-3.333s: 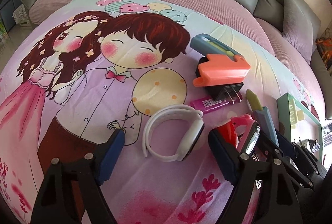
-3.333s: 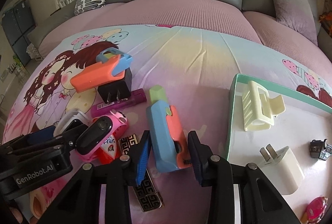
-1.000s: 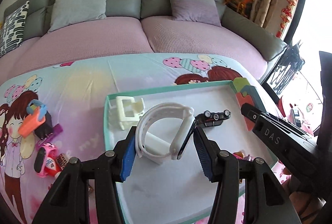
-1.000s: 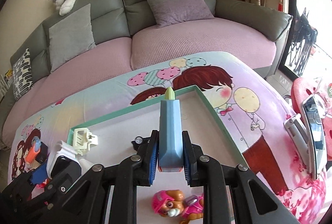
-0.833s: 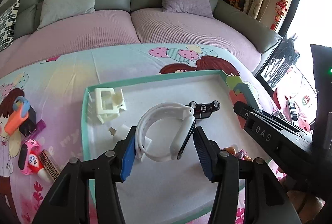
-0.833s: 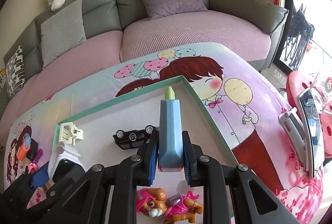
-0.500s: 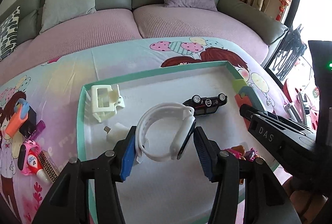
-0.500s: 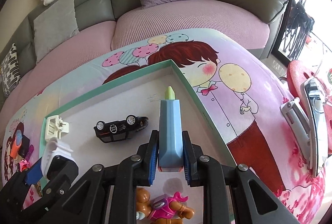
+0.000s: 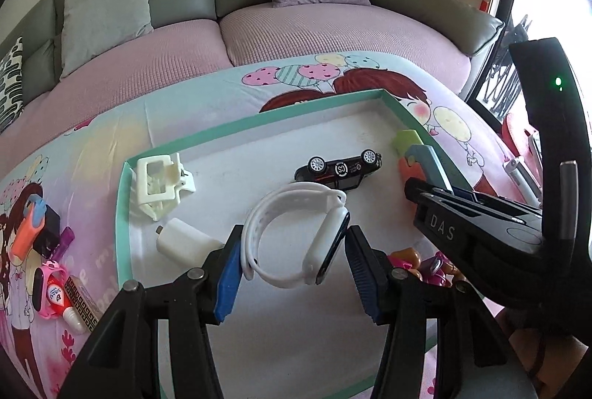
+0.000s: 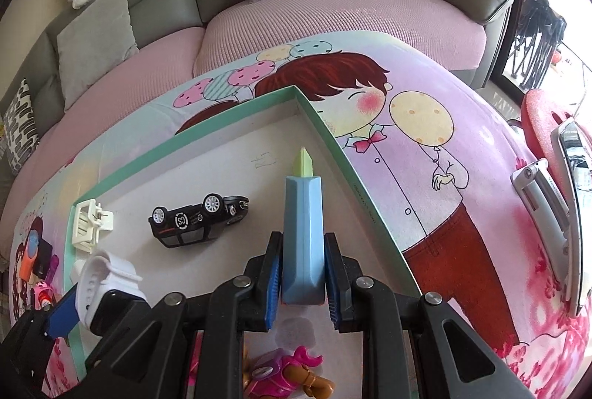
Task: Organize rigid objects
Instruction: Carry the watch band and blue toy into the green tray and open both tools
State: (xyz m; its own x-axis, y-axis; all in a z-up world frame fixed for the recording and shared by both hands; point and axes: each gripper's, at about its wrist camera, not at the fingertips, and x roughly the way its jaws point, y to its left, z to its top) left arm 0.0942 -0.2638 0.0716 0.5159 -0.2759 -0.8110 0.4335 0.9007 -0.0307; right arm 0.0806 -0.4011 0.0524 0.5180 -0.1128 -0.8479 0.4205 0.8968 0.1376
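My left gripper (image 9: pixel 294 242) is shut on a white smartwatch (image 9: pixel 296 236), holding it just above the white floor of a teal-rimmed tray (image 9: pixel 259 118). In the right wrist view that watch (image 10: pixel 107 275) shows at the lower left. My right gripper (image 10: pixel 301 251) is shut on a blue utility knife (image 10: pixel 303 221) with a green tip, pointing into the tray (image 10: pixel 333 144) near its right wall. The knife (image 9: pixel 418 155) also shows at the tray's right side in the left wrist view.
In the tray lie an overturned black toy car (image 9: pixel 338 169), a cream claw clip (image 9: pixel 159 184), a white plug (image 9: pixel 185 243) and a pink toy pup (image 10: pixel 281 376). Several loose items (image 9: pixel 44 273) lie left of the tray. A silver device (image 10: pixel 540 199) lies at the right.
Both grippers have sunk lower over the tray with their objects still held. The toy car and tray floor now appear closer.
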